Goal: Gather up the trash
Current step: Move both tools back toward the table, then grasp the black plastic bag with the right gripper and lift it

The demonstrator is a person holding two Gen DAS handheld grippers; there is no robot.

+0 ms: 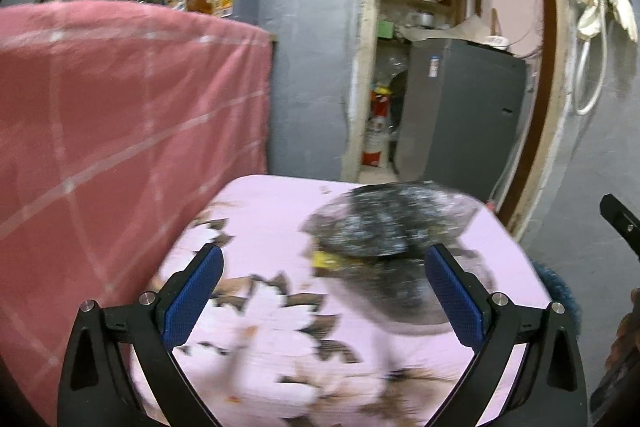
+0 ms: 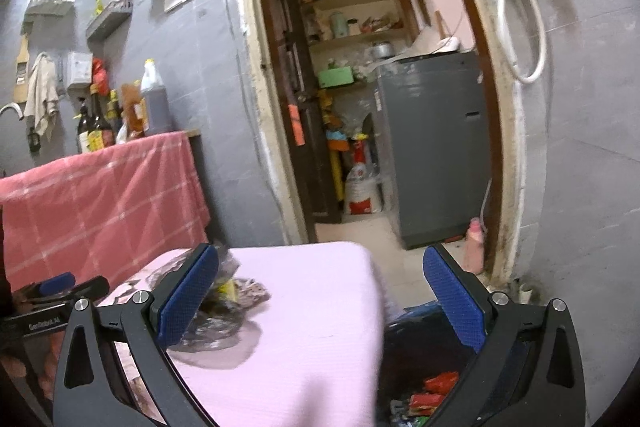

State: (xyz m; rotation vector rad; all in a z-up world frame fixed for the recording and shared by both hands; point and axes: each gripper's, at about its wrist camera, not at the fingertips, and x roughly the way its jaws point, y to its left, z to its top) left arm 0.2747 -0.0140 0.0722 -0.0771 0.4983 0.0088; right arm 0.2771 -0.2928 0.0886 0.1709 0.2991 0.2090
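Reaching for the crumpled plastic bag (image 1: 384, 227) on the pink cloth (image 1: 272, 211), both the left gripper (image 1: 324, 291) and right gripper (image 2: 320, 291) gape empty. Next probably comes closing on it, then carrying it to the bin (image 2: 420, 367) beside.

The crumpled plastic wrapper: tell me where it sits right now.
The crumpled plastic wrapper lies on the pink cloth, toward its far right corner in the left wrist view, ahead of the open left gripper.

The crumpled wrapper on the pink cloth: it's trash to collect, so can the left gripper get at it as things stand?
Probably yes: the crumpled wrapper lies bare just ahead of the left gripper, jaws wide open.
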